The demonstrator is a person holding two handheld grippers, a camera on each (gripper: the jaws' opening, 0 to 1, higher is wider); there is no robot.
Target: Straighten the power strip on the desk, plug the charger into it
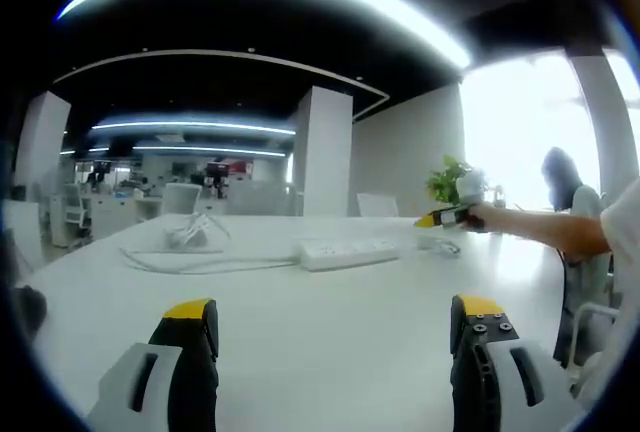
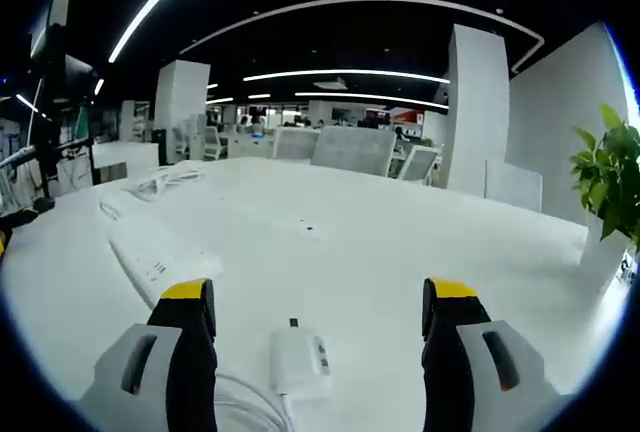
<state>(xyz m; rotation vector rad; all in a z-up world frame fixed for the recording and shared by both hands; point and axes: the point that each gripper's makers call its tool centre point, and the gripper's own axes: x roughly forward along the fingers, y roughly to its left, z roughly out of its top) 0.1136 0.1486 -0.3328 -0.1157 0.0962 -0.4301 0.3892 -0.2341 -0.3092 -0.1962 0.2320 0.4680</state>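
Both grippers hang over the white tabletop [image 1: 330, 342] with jaws spread wide and empty: left gripper [image 1: 335, 327] faces the power strip [image 1: 348, 252] lying far ahead at a slant, its cord [image 1: 190, 264] looping left; right gripper [image 2: 315, 307] has the charger [image 2: 298, 360] flat between its jaws, prongs pointing away. Risks, as I judge: pushing the light strip may drag the slack cord and swing it askew again. A flat charger may slide or twist on the smooth top when pinched, misaligning the prongs.

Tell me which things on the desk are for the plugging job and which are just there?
For the job: power strip, charger, left gripper, right gripper.
Just there: plant, chairs, coiled cable.
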